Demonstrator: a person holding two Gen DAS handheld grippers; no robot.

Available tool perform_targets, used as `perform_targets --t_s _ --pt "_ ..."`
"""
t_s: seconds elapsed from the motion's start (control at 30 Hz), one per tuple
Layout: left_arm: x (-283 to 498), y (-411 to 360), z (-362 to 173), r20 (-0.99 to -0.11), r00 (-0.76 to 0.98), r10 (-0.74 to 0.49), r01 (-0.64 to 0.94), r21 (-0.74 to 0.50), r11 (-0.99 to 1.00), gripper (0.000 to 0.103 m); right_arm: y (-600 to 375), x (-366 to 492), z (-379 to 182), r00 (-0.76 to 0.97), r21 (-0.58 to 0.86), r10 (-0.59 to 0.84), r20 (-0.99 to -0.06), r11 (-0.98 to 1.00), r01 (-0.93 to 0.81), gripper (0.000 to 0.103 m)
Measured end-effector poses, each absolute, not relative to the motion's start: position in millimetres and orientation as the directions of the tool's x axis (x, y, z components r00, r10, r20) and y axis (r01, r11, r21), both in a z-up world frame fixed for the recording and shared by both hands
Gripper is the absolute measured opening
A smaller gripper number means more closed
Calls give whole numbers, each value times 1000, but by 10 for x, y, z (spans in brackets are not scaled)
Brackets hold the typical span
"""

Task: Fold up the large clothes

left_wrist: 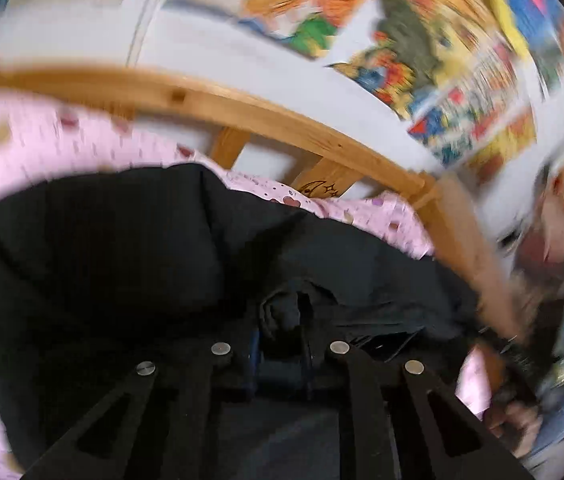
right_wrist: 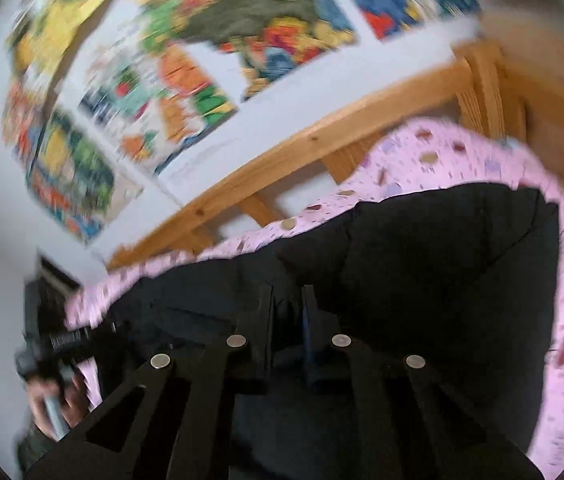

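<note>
A large black garment (left_wrist: pixel 122 264) lies spread over a pink patterned bed sheet (left_wrist: pixel 34 140). My left gripper (left_wrist: pixel 282 320) is shut on a bunched fold of the black garment, which bulges between its fingers. In the right wrist view the garment (right_wrist: pixel 421 264) stretches away across the pink sheet (right_wrist: pixel 441 152), and my right gripper (right_wrist: pixel 287 312) is shut on a fold of it, with fabric pinched in the narrow gap between the fingers. The other gripper and the hand holding it show at the lower left of the right wrist view (right_wrist: pixel 54 356). Both views are motion-blurred.
A wooden bed rail (left_wrist: pixel 242 108) with slats runs behind the sheet, also in the right wrist view (right_wrist: pixel 301 148). A white wall with colourful posters (right_wrist: pixel 154 92) rises behind it. The person's arm (left_wrist: pixel 477 264) crosses the right of the left wrist view.
</note>
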State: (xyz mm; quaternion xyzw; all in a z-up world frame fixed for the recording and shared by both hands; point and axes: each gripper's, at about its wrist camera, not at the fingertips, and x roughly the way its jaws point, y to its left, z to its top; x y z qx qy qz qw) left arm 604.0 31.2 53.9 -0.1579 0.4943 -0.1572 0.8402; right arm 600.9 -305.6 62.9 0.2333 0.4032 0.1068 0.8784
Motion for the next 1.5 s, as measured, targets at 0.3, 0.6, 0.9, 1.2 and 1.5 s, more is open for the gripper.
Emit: perform_targets --t_s 0.3,0.6,0.9,1.2,1.5 --pt "5963 17 -70 -842 476 -255 201 -178 963 15 -2981 6013 209 551 279 246 -797 960 -25 10" --pt "5899 -57 -264 -815 538 -214 176 -140 974 16 -3029 6081 -182 572 286 237 -785 958 -4 10" --pt "5491 80 485 -659 736 -154 137 -78 988 49 -3138 5621 393 689 236 177 -702 972 -10 24" --pt "6027 -40 557 -686 672 -279 188 -207 960 54 -2951 5899 758 721 214 223 -656 971 -106 32" --pt "6069 -189 -103 -800 537 -267 226 -169 959 56 -2652 5903 59 584 212 272 -765 962 -171 31"
